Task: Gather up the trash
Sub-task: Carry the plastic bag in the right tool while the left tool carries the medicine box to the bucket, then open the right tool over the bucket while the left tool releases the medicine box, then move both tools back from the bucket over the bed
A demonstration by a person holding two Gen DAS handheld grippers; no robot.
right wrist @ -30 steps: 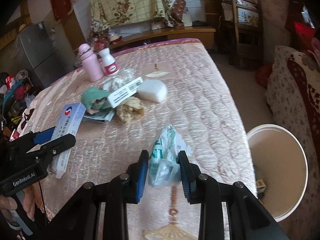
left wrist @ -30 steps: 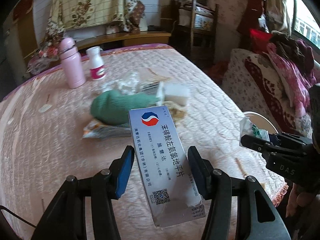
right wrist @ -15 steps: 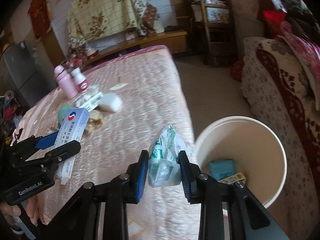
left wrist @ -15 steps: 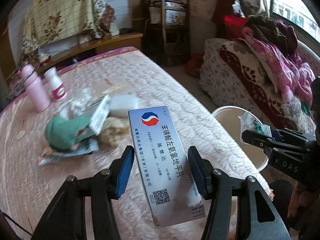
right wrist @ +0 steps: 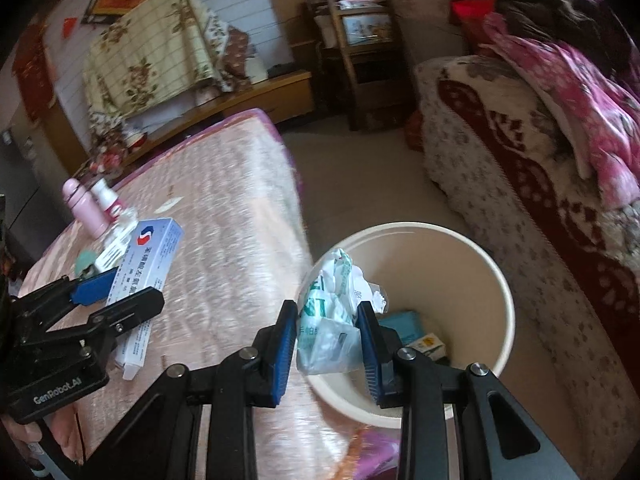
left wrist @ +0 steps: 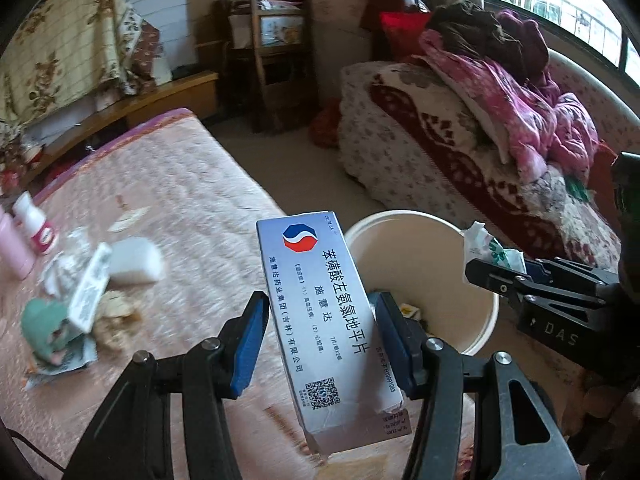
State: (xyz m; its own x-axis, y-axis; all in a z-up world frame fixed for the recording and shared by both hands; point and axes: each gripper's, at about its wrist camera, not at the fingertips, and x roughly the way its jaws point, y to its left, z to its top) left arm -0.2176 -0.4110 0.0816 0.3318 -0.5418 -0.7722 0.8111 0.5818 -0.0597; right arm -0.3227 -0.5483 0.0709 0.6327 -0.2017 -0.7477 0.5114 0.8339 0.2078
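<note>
The white medicine box (left wrist: pixel 334 330) with a red and blue mark sat between the blue pads of the left gripper (left wrist: pixel 320 340). The pads pressed on its two long sides, so the left tongs were clenched on the box. The box was tilted, with its open torn end low and near the camera. It was up in the air over the edge of the pink bed (left wrist: pixel 168 184), just beside the round cream bin (left wrist: pixel 486 320).

The crumpled white and green plastic wrapper (right wrist: pixel 332 320) was squeezed between the pads of the right gripper (right wrist: pixel 326 340). Those tongs were clenched on it too. The wrapper hung over the near left rim of the bin, which stood on the floor between the pink bed and a sofa (right wrist: pixel 500 160) with a red and white flower cover. Down in the bin lay a blue packet (right wrist: pixel 404 326) and a small yellow and white box (right wrist: pixel 430 344).

More things were left on the bed, well apart from the bin. There was a white soft block (left wrist: pixel 134 260), a green lump (left wrist: pixel 42 326), a small white barcode box (left wrist: pixel 90 288) leaning on it, and some brown crumpled stuff (left wrist: pixel 114 312). A pink bottle (right wrist: pixel 82 208) and a white bottle (right wrist: pixel 106 198) stood together farther back. A heap of pink blankets (left wrist: pixel 520 112) lay on the sofa.
</note>
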